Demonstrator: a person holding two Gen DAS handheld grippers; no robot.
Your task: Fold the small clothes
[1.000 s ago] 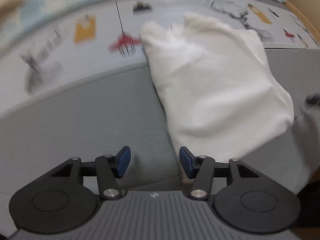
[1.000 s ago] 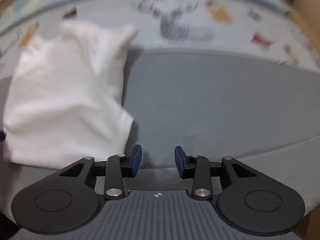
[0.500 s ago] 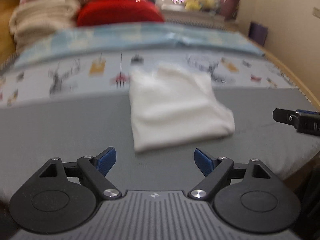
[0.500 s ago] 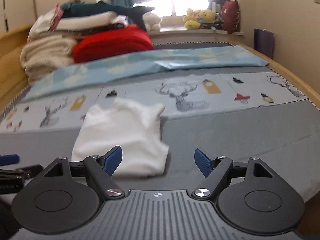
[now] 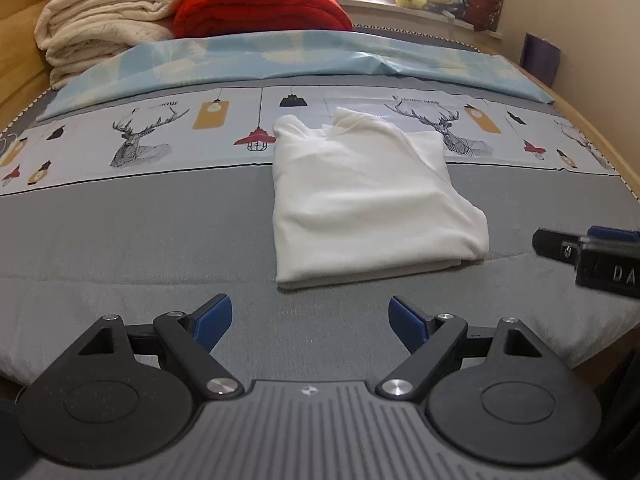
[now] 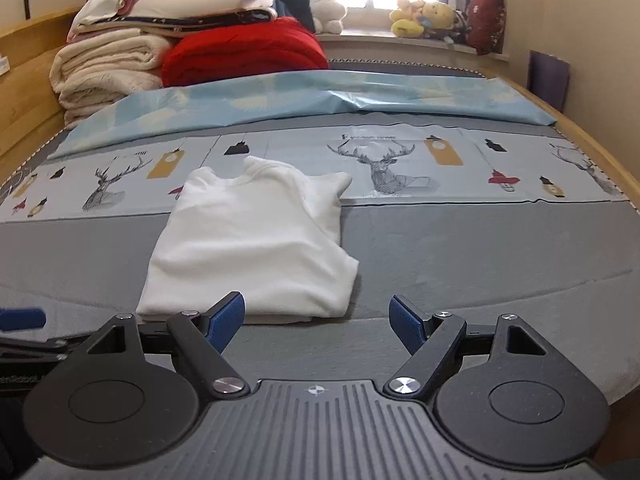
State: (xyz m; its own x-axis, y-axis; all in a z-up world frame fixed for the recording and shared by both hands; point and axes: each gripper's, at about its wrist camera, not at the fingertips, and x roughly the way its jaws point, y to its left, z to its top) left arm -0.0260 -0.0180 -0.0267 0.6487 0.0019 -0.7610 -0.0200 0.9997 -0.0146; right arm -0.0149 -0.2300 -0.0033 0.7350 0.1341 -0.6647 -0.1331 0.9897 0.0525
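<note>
Your white shirt (image 5: pixel 368 200) lay folded into a soft, thick, slightly rumpled rectangle, layered edges showing along its near side. It sat on the bed (image 5: pixel 140 240), straddling the line between the grey band by the near edge and the deer-print strip (image 5: pixel 152 140). Its long axis ran from the near edge toward the head of the bed, collar end pointing away from you. Your left gripper (image 5: pixel 310 316) and right gripper (image 6: pixel 318 318) both hung with fingers spread wide, holding nothing, just short of the shirt.
</note>
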